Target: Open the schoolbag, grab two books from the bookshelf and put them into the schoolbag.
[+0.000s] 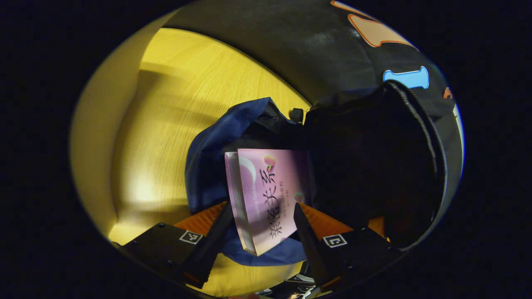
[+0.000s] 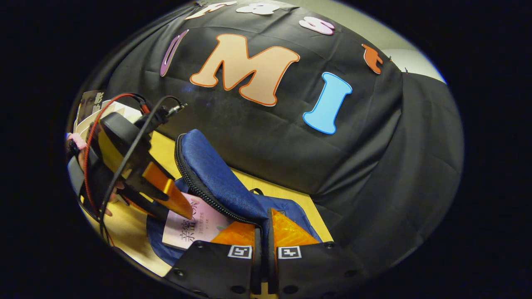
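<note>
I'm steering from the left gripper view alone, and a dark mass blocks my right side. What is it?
Observer: That's the schoolbag flap, lifted upright. The right gripper has its fingers pinched on the flap's zipper edge.
Operator: Is my pink book over the opening?
Observer: Yes. The right gripper view shows the pink book lying in the blue opening below that flap, with the left gripper at its edge.
Operator: Anything behind my gripper?
Observer: What looks like the bookshelf, white with a book in it, stands just beyond the left gripper.

Yellow wooden tabletop (image 1: 174, 104), black cloth wall (image 2: 374, 166) behind.
</note>
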### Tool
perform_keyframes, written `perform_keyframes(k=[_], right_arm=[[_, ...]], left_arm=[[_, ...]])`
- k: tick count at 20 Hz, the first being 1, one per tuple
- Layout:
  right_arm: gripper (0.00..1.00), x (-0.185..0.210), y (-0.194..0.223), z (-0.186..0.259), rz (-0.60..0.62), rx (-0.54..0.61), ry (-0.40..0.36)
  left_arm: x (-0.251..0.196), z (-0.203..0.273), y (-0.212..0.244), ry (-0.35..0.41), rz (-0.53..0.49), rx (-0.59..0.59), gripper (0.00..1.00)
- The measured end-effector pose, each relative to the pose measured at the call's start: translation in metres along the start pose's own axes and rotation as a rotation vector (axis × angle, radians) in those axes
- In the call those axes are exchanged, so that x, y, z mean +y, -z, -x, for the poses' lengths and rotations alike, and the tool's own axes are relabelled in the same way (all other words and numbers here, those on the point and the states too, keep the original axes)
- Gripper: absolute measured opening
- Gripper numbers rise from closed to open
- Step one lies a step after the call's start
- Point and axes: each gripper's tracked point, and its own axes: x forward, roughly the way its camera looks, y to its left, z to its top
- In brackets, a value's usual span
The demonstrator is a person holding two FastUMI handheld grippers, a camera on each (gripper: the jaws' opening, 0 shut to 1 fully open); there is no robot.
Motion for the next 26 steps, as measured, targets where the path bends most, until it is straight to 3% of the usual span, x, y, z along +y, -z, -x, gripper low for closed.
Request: perform_keyframes(k=[1, 2, 10, 14, 19, 23, 26], right_arm=[[0.08, 0.000, -0.001, -0.001, 0.001, -0.001, 0.001], [0.08, 0.001, 0.000, 0.001, 0.004, -0.001, 0.001], [0.08, 0.007, 0.003, 0.005, 0.024, 0.001, -0.002], [0.08, 0.011, 0.004, 0.007, 0.044, -0.002, -0.005], [0.08, 0.008, 0.006, 0.008, 0.033, 0.005, -0.002], [0.08, 0.012, 0.007, 0.006, 0.028, 0.012, -0.001], [0.08, 0.014, 0.008, 0.004, 0.033, 0.016, 0.001]], left_arm=[[0.001, 0.009, 0.004, 0.000, -0.012, 0.003, 0.84], [0.000, 0.018, 0.006, -0.004, -0.030, 0.000, 0.89], [-0.031, 0.103, 0.029, 0.016, -0.169, 0.027, 0.89], [-0.033, 0.152, 0.035, 0.004, -0.189, 0.061, 0.89], [0.012, 0.230, 0.013, -0.148, -0.206, 0.041, 0.88], [0.044, 0.298, -0.006, -0.220, -0.085, 0.000, 0.84], [0.077, 0.344, -0.028, -0.314, -0.049, -0.039, 0.84]])
